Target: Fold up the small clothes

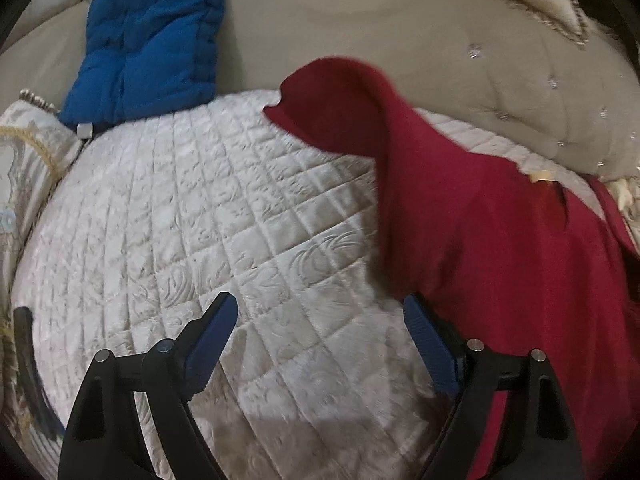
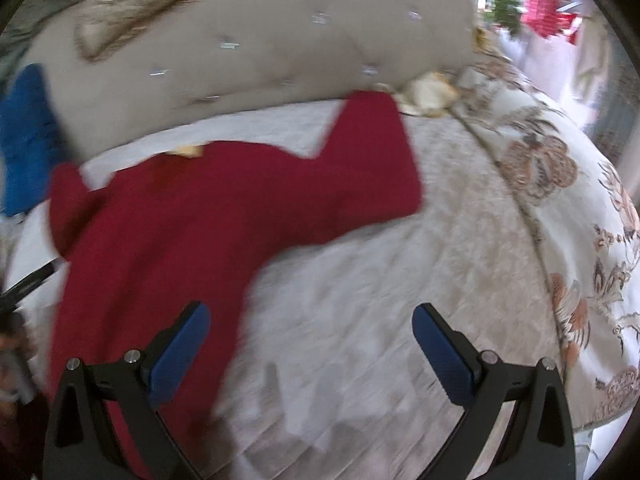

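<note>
One red garment [image 1: 480, 216] lies on the bed, with two sleeves showing in the right wrist view. One blue quilted item [image 1: 148, 40] leans at the headboard. There is one white quilted bed cover [image 1: 192, 208] and one tufted beige headboard [image 1: 460, 36]. Two floral cushions show, one at the left edge [image 1: 24, 168] and one at the right [image 2: 568, 216]. Two grippers are in view, the left gripper [image 1: 320, 320] and the right gripper [image 2: 312, 328], each with two blue-padded jaws standing apart.

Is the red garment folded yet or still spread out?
Mostly spread: the red garment lies open on the quilted cover, both sleeves out; one sleeve looks partly lifted.
</note>
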`<state>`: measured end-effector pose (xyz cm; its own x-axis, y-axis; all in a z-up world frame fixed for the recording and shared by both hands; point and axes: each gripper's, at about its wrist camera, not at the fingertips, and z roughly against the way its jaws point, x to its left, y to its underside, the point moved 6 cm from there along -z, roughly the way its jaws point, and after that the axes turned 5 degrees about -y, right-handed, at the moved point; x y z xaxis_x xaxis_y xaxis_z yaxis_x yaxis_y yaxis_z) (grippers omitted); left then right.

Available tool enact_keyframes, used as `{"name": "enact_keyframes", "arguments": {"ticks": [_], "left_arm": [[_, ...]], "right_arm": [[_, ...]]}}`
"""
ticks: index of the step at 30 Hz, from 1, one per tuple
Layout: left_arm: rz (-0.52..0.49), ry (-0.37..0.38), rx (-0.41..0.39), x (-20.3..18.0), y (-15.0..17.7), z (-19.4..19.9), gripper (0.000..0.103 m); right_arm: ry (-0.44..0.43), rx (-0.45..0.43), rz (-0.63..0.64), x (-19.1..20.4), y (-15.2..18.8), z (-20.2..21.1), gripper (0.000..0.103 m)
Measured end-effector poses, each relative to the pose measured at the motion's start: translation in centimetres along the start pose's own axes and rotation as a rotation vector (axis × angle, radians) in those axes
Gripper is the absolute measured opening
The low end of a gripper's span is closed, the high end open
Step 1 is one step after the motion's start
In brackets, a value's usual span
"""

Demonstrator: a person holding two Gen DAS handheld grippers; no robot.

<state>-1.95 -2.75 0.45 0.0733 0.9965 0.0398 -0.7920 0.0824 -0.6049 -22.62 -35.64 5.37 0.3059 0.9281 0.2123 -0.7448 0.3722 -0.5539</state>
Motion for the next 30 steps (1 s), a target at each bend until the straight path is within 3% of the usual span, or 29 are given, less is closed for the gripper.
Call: {"name": "enact_keyframes", "arguments": {"ticks": [4,7,12,19,30], "left_arm": [[-0.032,0.017,-0.033,-0.8,-0.9,2.5,0.067],[-0.046,0.020,-0.063,-1.4,-1.3,4.4,0.067],[-0.050,0.046,-0.068,-2.7,-1.4,6.3,0.067],[-0.072,0.082,-0.100,-4.8,-1.7,8.1,0.067],[-0.107,0.113,-0.113,-7.7,-2.5,7.8,0.067]], "right_arm": [[-0.156,-0.004,0.016,4.8,-0.6,2.4,0.103],[-0.201,-0.030,0.029,7.3,-1.2,3.3,0.103],[-0.160,-0.104,0.074,10.4,-2.9,3.5,0.103],[-0.051,-0.185,0.073,11.5,-4.4,2.1,0.103],[0.039,-0.180,0.082,11.8,-5.4,-1.1,0.103]]}}
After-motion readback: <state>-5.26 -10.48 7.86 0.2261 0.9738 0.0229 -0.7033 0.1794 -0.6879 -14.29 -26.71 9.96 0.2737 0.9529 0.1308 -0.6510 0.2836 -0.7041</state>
